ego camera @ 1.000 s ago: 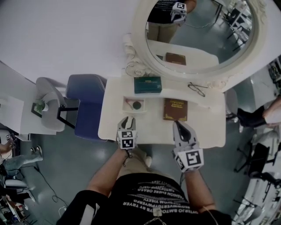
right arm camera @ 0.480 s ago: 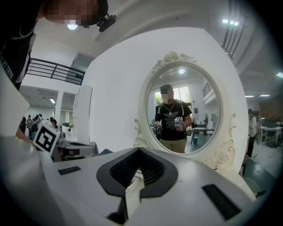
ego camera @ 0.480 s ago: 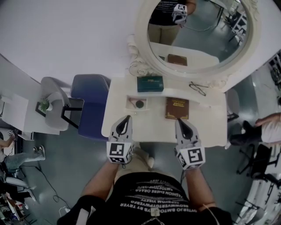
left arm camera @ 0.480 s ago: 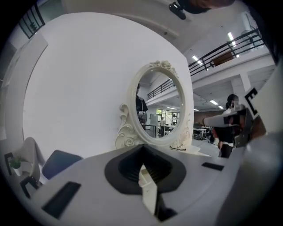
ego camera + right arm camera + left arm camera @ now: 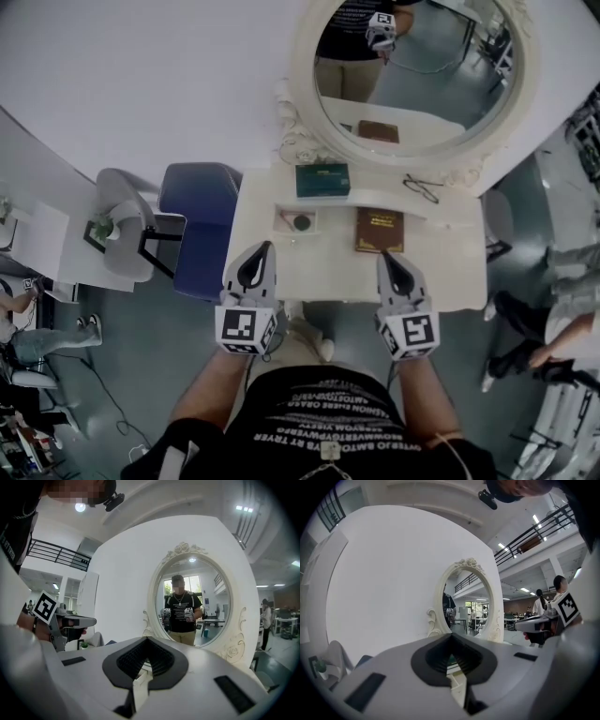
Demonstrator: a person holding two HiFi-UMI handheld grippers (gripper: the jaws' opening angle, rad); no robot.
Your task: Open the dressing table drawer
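The white dressing table (image 5: 328, 267) stands below me under its oval mirror (image 5: 412, 75). Its drawer front is hidden beneath the tabletop's near edge in the head view. My left gripper (image 5: 265, 246) is shut with nothing in it, held up over the table's front left part. Level with it over the front right part, my right gripper (image 5: 384, 255) is also shut and empty. In the left gripper view the shut jaws (image 5: 451, 637) point level at the mirror (image 5: 466, 606). The right gripper view shows its shut jaws (image 5: 147, 640) below the mirror (image 5: 192, 606).
On the tabletop lie a green box (image 5: 322, 180), a small tray (image 5: 298, 221), a brown book (image 5: 380, 230) and glasses (image 5: 424, 187). A blue chair (image 5: 202, 225) stands left of the table, with a white chair (image 5: 122, 234) beyond it. People move at the right edge.
The left gripper was open low at the table's front edge; it has shut and risen toward the camera. The right gripper has barely shifted.
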